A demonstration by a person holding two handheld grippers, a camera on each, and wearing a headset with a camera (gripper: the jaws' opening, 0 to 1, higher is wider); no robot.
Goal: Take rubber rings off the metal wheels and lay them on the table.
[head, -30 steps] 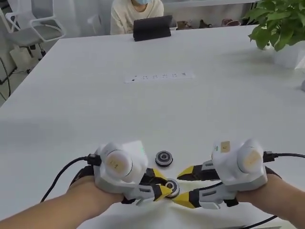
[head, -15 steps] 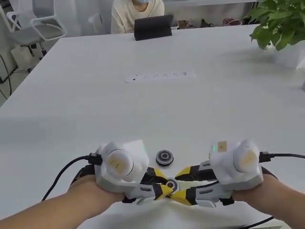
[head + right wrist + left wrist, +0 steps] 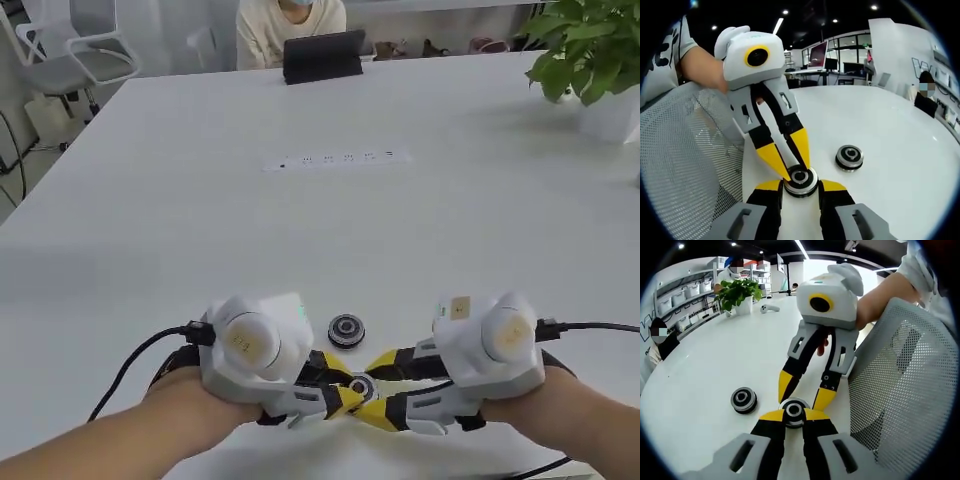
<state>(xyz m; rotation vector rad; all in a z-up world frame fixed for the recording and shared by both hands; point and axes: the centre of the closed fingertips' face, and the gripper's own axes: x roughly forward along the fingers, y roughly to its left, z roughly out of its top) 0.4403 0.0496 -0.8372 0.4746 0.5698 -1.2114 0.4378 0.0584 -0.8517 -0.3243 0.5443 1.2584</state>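
Observation:
A small metal wheel with a black rubber ring lies near the table's front edge, caught between both grippers. My left gripper reaches in from the left, its yellow fingertips closed on the wheel. From the right, my right gripper has its tips pressed to the wheel's two sides. In the left gripper view the right gripper comes down over the wheel. The left gripper comes from above in the right gripper view. A second ringed wheel lies flat just beyond.
A white power strip lies mid-table. A potted plant stands at the far right corner. A person sits behind a dark laptop at the far end. A mesh chair is close behind the front edge.
My right gripper has moved left and narrowed from wide open until its tips closed on the wheel. The left gripper kept its hold; the second wheel stayed put.

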